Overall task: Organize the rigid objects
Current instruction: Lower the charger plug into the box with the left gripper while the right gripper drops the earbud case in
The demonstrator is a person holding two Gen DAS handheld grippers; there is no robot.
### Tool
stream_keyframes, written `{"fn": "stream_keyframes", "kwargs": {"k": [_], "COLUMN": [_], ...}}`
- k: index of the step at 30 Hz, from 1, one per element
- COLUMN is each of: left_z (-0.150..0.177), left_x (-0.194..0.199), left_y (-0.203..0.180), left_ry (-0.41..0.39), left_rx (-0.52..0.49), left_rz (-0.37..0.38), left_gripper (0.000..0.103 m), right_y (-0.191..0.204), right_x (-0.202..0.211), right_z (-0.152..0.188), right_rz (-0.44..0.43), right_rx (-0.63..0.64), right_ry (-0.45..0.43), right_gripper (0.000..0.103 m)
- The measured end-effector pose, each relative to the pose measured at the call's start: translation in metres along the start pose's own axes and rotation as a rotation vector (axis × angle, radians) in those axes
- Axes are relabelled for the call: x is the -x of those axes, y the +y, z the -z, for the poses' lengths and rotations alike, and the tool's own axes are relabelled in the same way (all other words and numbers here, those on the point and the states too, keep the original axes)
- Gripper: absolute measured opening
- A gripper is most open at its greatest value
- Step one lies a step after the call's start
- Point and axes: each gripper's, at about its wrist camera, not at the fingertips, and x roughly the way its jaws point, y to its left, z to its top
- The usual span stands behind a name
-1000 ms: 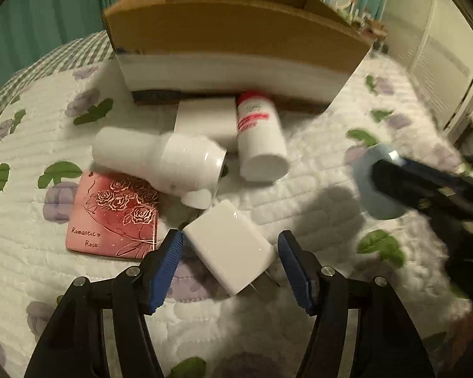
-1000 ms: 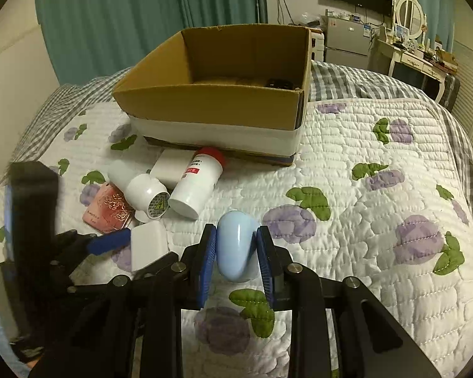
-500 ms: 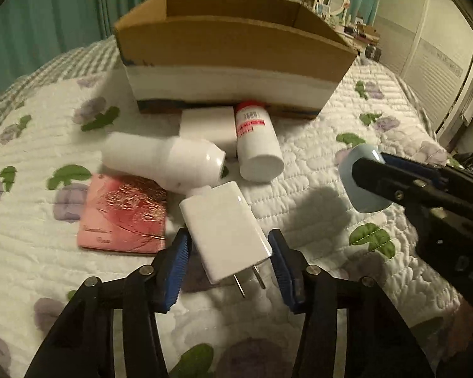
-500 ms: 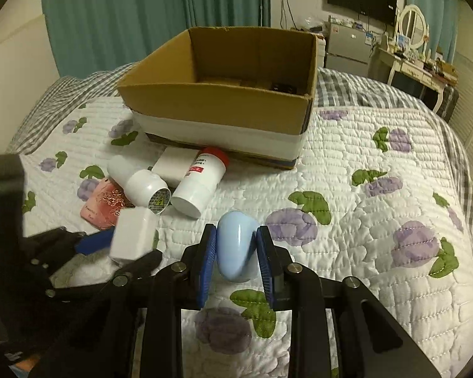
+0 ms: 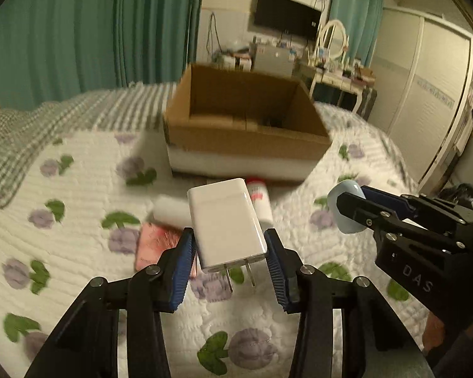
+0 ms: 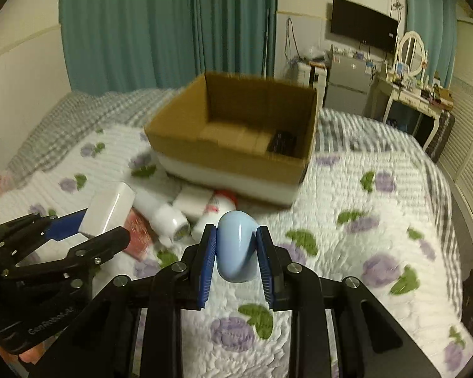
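My left gripper (image 5: pixel 227 242) has a white plug-in charger (image 5: pixel 225 223) between its blue pads, prongs toward the camera. The jaws are still closing and the charger hangs clear above the quilt. In the right wrist view the charger (image 6: pixel 108 209) shows at the left. My right gripper (image 6: pixel 235 236) is shut on a pale blue egg-shaped object (image 6: pixel 236 252), also off the bed. That blue object (image 5: pixel 339 193) appears at the right of the left wrist view. An open cardboard box (image 6: pixel 224 154) stands on the bed beyond both grippers.
On the quilt in front of the box lie a white bottle (image 6: pixel 167 217), a red-capped bottle (image 6: pixel 217 208), a flat white box (image 6: pixel 190 203) and a pink card (image 6: pixel 138 236). A dark item (image 6: pixel 282 141) sits inside the box. Wardrobe and dresser stand at the right.
The left jaws closed in on the charger and lifted it off the quilt. Both grippers rose and tilted up, so the box's inside now shows. The right gripper kept its hold.
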Motion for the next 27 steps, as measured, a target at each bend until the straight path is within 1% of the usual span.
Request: {"fn": "stream_keyframes", "kwargs": {"k": [4,8,9,10,11,14,17,23,25,27], "left_z": [-0.026,-0.064,-0.073,-0.083,-0.096,-0.119,-0.135,-0.175,-0.185,-0.19], "left_x": [0.022,0.035,0.035,0.035,0.033,0.017,-0.008,-0.037,-0.046,-0.066], "left_y": [0.0,-0.002,-0.001,-0.001,-0.001,-0.003,-0.006,-0.011,-0.011,-0.01], "left_ry": [-0.061,-0.125,-0.129,-0.135,-0.148,-0.165,-0.145,-0.173,-0.17,-0.153], "left_rx": [-0.003,-0.029,-0.024,-0.018,-0.019,-0.054,-0.079,-0.114,-0.115,-0.116], "left_rz": [-0.003,-0.003,0.008,0.022,0.014,0.031,0.027,0.023,0.018,0.008], "left_gripper": [0.044,0.042,0.037,0.028,0.023,0.022,0.022,0.022,0.022,0.022], "right_y": [0.0,-0.002,-0.003,-0.004,-0.005,-0.007,-0.012,-0.032,-0.037,-0.041], "right_x": [0.015,0.028,0.03,0.031,0.031,0.023,0.009,-0.025,-0.034,-0.047], "right_z": [-0.028,-0.068,-0.08,-0.087,-0.098,-0.119,-0.13,-0.156,-0.162,-0.165], "right_rz": [-0.018,-0.033,-0.038,-0.039,-0.039,-0.037,-0.035,-0.043,-0.04,-0.037], "right_rx": [0.009,0.016,0.015,0.014,0.014,0.017,0.023,0.015,0.02,0.027], "right_ry": [-0.053,-0.131,-0.151,-0.164,-0.183,-0.211,-0.22,-0.21,-0.208,-0.2], "right_gripper": [0.025,0.025,0.025,0.025,0.025,0.025,0.025,0.025,0.025,0.025]}}
